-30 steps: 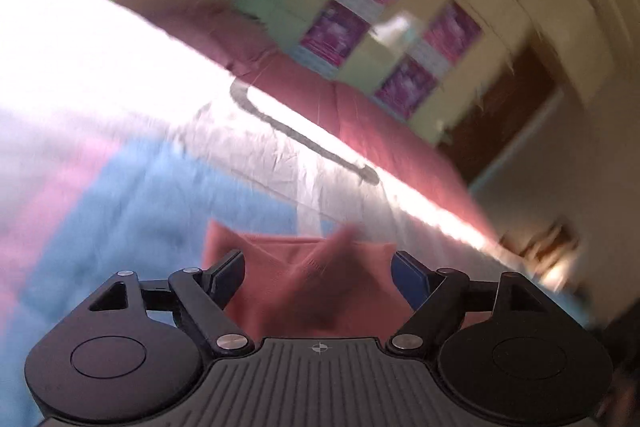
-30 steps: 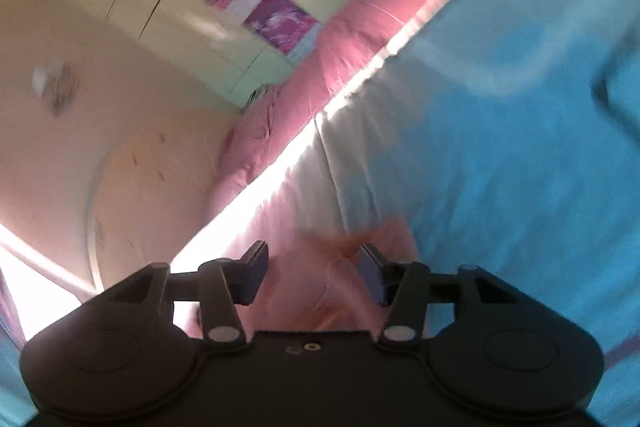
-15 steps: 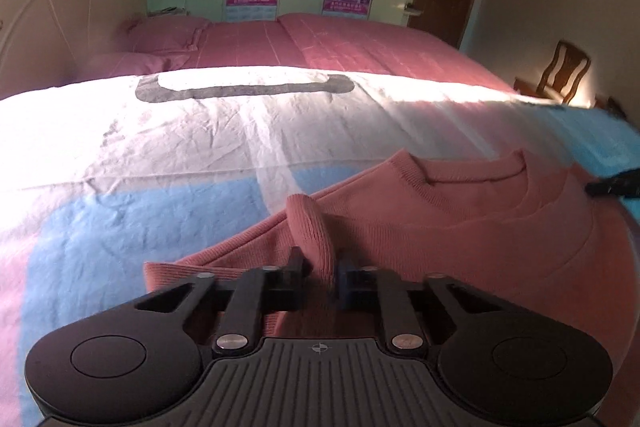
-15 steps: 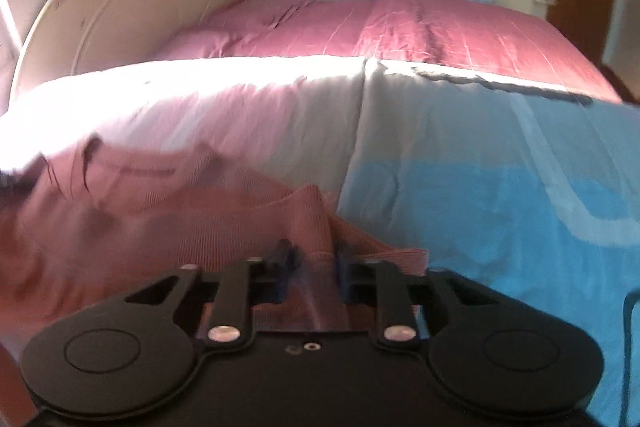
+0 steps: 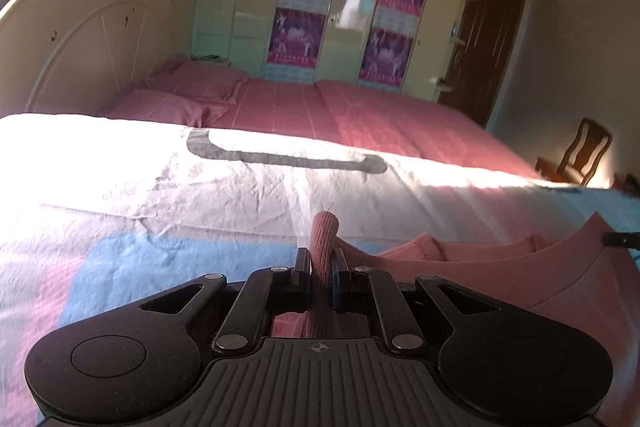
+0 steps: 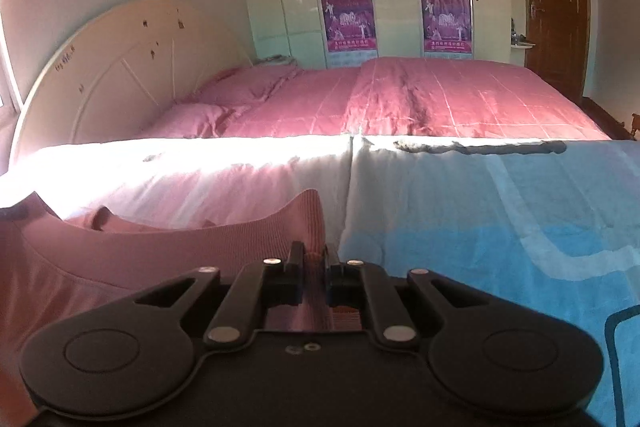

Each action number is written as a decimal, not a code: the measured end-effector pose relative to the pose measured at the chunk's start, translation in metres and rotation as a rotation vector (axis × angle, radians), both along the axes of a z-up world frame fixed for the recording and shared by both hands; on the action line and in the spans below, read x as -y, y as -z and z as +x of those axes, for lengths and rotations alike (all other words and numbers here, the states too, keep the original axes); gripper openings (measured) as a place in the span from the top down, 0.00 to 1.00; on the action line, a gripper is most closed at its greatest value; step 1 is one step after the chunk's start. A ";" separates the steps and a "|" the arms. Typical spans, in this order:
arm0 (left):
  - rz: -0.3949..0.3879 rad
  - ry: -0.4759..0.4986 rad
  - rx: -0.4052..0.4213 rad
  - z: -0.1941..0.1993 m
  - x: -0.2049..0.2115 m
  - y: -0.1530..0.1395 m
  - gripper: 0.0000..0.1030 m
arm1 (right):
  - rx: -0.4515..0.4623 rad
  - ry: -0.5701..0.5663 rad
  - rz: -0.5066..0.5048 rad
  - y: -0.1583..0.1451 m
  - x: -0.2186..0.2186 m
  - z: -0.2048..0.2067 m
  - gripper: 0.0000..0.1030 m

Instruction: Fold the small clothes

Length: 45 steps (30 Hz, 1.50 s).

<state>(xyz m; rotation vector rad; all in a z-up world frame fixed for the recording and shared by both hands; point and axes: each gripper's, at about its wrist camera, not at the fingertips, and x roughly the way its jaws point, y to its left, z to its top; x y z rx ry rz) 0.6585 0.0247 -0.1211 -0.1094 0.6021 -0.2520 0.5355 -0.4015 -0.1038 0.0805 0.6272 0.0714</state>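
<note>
The pink sweater [image 5: 500, 267] lies low in the frame on the bedspread [image 5: 160, 211]. Left gripper [image 5: 320, 263] pinches its fabric; right gripper [image 6: 310, 261] is closing, fabric already pinched.

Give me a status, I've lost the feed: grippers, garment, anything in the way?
Left gripper clamped on pink sweater. Right gripper closing on its other edge, cloth between the pads. Sweater lifted off the bedsheet. Nothing in the way.
</note>
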 end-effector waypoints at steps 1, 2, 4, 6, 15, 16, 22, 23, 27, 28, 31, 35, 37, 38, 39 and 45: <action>0.000 -0.006 0.002 0.003 0.000 0.001 0.92 | -0.008 0.004 -0.002 0.003 0.000 0.003 0.91; -0.004 -0.010 -0.001 0.005 0.000 0.002 0.92 | -0.015 0.009 0.001 0.005 0.000 0.005 0.91; 0.021 -0.028 -0.021 0.011 0.004 0.009 0.92 | -0.036 0.023 0.017 0.012 0.003 0.011 0.91; 0.049 -0.034 -0.050 0.016 0.008 0.020 0.92 | -0.075 0.036 0.012 0.022 0.003 0.014 0.91; 0.065 -0.030 -0.003 -0.007 0.017 0.003 0.55 | -0.046 0.085 -0.096 0.013 -0.022 0.002 0.70; 0.032 0.018 0.007 -0.018 0.028 -0.003 0.55 | -0.027 0.047 -0.056 0.006 -0.030 -0.005 0.71; 0.113 0.307 -0.023 -0.048 0.130 0.014 0.55 | -0.085 -0.292 -0.003 0.023 -0.133 -0.006 0.73; 0.127 0.296 -0.036 -0.045 0.135 0.020 0.54 | -0.089 -0.312 -0.053 0.029 -0.149 -0.005 0.73; 0.064 0.188 -0.052 -0.036 0.105 0.023 0.54 | -0.072 -0.227 -0.084 0.035 -0.137 0.001 0.79; 0.060 0.151 -0.045 -0.036 0.090 0.021 0.54 | -0.064 -0.156 -0.102 0.034 -0.122 0.001 0.78; 0.017 0.029 -0.081 -0.024 0.034 0.028 0.54 | -0.070 0.036 -0.107 0.035 -0.065 0.001 0.75; -0.082 -0.004 -0.094 -0.017 0.008 0.033 0.54 | -0.099 0.107 0.001 0.036 -0.018 0.002 0.80; -0.059 -0.010 -0.094 -0.025 0.012 0.029 0.54 | -0.111 0.097 -0.050 0.033 -0.027 0.004 0.77; -0.043 0.003 -0.071 -0.032 0.018 0.023 0.54 | -0.117 0.099 -0.071 0.031 -0.033 0.005 0.75; -0.043 0.024 -0.049 -0.038 0.029 0.018 0.53 | -0.110 0.091 -0.083 0.025 -0.044 0.002 0.70; 0.042 0.157 -0.045 -0.094 0.101 0.021 0.46 | -0.072 -0.149 -0.047 0.015 -0.129 -0.035 0.66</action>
